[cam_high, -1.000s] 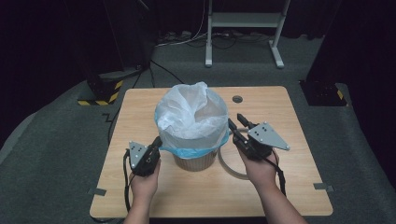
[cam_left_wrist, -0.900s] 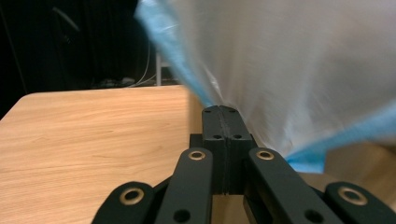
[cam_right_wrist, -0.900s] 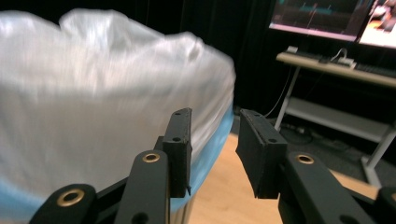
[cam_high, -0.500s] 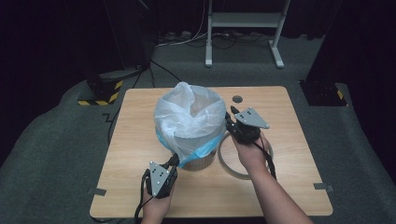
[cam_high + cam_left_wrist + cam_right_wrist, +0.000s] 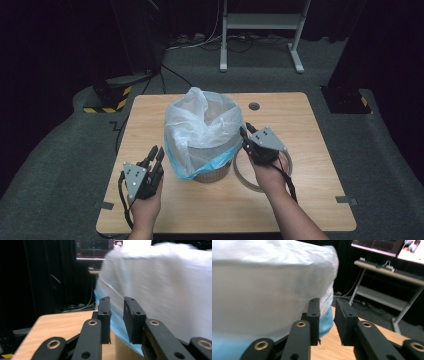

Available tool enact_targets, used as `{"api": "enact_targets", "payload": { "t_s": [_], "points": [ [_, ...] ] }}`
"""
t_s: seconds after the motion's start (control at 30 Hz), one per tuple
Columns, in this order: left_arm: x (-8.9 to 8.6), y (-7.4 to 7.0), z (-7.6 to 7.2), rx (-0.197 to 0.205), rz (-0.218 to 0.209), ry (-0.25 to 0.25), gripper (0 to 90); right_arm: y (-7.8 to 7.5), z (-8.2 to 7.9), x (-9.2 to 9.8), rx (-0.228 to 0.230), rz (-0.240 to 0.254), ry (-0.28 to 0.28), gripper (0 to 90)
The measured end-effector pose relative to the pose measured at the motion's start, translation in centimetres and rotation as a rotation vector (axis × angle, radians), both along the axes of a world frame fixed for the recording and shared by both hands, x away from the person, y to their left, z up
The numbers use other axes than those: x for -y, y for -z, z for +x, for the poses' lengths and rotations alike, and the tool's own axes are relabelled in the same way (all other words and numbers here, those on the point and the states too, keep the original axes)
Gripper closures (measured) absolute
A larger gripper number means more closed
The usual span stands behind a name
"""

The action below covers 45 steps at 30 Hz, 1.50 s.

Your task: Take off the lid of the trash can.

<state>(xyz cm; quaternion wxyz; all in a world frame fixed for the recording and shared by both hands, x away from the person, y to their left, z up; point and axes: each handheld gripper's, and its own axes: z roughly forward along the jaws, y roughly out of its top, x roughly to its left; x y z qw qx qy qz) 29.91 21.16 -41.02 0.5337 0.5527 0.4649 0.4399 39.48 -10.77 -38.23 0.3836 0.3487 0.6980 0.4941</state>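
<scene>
High view: bin [image 5: 212, 170] lined with a white bag [image 5: 200, 132], blue hem, mid bench [image 5: 300, 200]; a ring [image 5: 240, 172] lies beside it under the right tool [image 5: 246, 131]. Left tool [image 5: 155, 151] just left of the bag, jaws just opening, slightly apart, nothing between. Right gripper view: jaws closing, narrow gap, empty, beside the blue hem. Left gripper view adds a monitor [image 5: 100, 248]. Grey carpet, dark room.
</scene>
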Motion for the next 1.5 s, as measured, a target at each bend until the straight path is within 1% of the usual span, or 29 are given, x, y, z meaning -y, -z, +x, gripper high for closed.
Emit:
{"api": "enact_targets", "payload": {
  "t_s": [0.07,0.1,0.13,0.2,0.23,0.3,0.33,0.4,0.43,0.47,0.5,0.53,0.6,0.67,0.7,0.73,0.8,0.87,0.93,0.97,1.03,1.1,1.13,1.23,1.33,1.37,1.4,1.47,1.5],
  "points": [
    [-0.2,-0.6,1.3,-0.009,0.0,-0.006,77.3,-0.1,1.8,0.0,-0.025,0.004,0.004,72.9],
    [-0.1,-0.9,1.9,-0.012,0.008,-0.012,77.4,-0.1,2.4,-0.1,-0.036,-0.004,0.016,72.6],
    [-0.1,-1.1,2.5,-0.014,0.013,-0.013,77.8,-0.3,2.6,0.0,-0.035,-0.004,0.023,72.5],
    [-0.1,-1.6,3.8,-0.018,0.023,-0.027,78.9,-0.7,2.2,0.2,-0.012,0.013,0.035,72.5],
    [-0.2,-1.6,4.6,-0.031,0.018,-0.028,80.0,-0.9,1.8,0.3,-0.005,0.023,0.034,72.5],
    [-0.2,-1.3,6.2,-0.072,-0.003,-0.009,84.6,-1.1,1.3,0.1,-0.001,0.033,0.023,73.0],
    [-0.1,-1.0,6.9,-0.096,-0.01,0.012,86.9,-1.1,1.3,-0.1,-0.006,0.034,0.018,74.0],
    [0.6,-0.1,7.7,-0.133,-0.006,0.048,89.7,-1.0,1.2,-0.3,-0.01,0.041,0.019,77.1],
    [1.0,0.3,7.8,-0.14,-0.001,0.047,89.8,-0.9,1.3,-0.3,-0.02,0.051,0.013,79.0],
    [1.1,0.8,7.8,-0.141,-0.004,0.042,89.9,-0.9,1.4,-0.2,-0.034,0.065,0.002,83.1],
    [1.0,1.3,7.8,-0.153,-0.036,0.06,89.9,-0.7,1.4,-0.3,-0.045,0.077,-0.01,87.1],
    [1.0,1.9,7.8,-0.17,-0.04,0.064,89.9,-0.5,1.5,-0.3,-0.049,0.083,-0.019,89.6],
    [1.2,3.2,7.7,-0.187,-0.02,0.057,89.9,0.2,1.5,-0.6,-0.066,0.083,-0.012,89.9],
    [1.3,4.2,7.5,-0.206,-0.032,0.061,90.0,1.4,1.9,-0.5,-0.107,0.093,-0.021,90.0],
    [1.4,4.7,7.5,-0.215,-0.026,0.054,90.0,2.1,2.1,-0.5,-0.131,0.09,-0.026,90.0],
    [1.5,5.1,7.4,-0.218,-0.034,0.05,90.0,2.8,2.3,-0.6,-0.148,0.08,-0.024,90.0],
    [1.6,5.8,7.4,-0.23,-0.038,0.044,90.0,4.1,2.5,-0.7,-0.168,0.078,-0.019,90.0],
    [1.7,6.3,7.4,-0.242,-0.024,0.042,90.0,5.1,2.6,-0.8,-0.189,0.077,-0.012,90.0],
    [1.7,6.7,7.4,-0.253,-0.017,0.047,90.0,5.7,2.8,-0.9,-0.193,0.07,-0.011,90.0],
    [1.7,6.8,7.4,-0.262,-0.007,0.048,89.9,5.7,2.8,-0.9,-0.2,0.074,-0.011,90.0],
    [1.8,7.2,7.6,-0.278,0.008,0.045,89.9,5.8,2.9,-0.9,-0.196,0.068,-0.012,90.0],
    [1.8,7.5,7.8,-0.294,0.008,0.044,90.0,6.0,3.1,-1.0,-0.2,0.06,-0.008,90.0],
    [1.8,7.6,7.9,-0.3,0.007,0.044,90.0,6.2,3.1,-1.1,-0.211,0.054,-0.003,90.0],
    [1.8,7.8,8.0,-0.308,0.011,0.044,90.0,6.7,3.1,-1.2,-0.219,0.045,-0.001,90.0],
    [1.8,7.8,7.9,-0.316,0.025,0.046,89.8,7.1,3.4,-1.3,-0.221,0.017,-0.006,89.9],
    [1.8,7.8,7.8,-0.317,0.031,0.033,87.2,7.0,3.4,-1.2,-0.222,0.015,-0.011,89.5],
    [1.7,7.7,7.6,-0.318,0.034,0.034,84.7,6.9,3.3,-1.1,-0.219,0.021,-0.005,87.6],
    [1.3,7.4,6.5,-0.302,0.029,0.024,82.8,6.3,2.7,-0.9,-0.195,0.02,0.001,83.0],
    [1.1,7.2,5.8,-0.292,0.018,0.019,79.3,6.0,2.4,-0.6,-0.183,0.017,-0.004,80.0]
  ]
}}
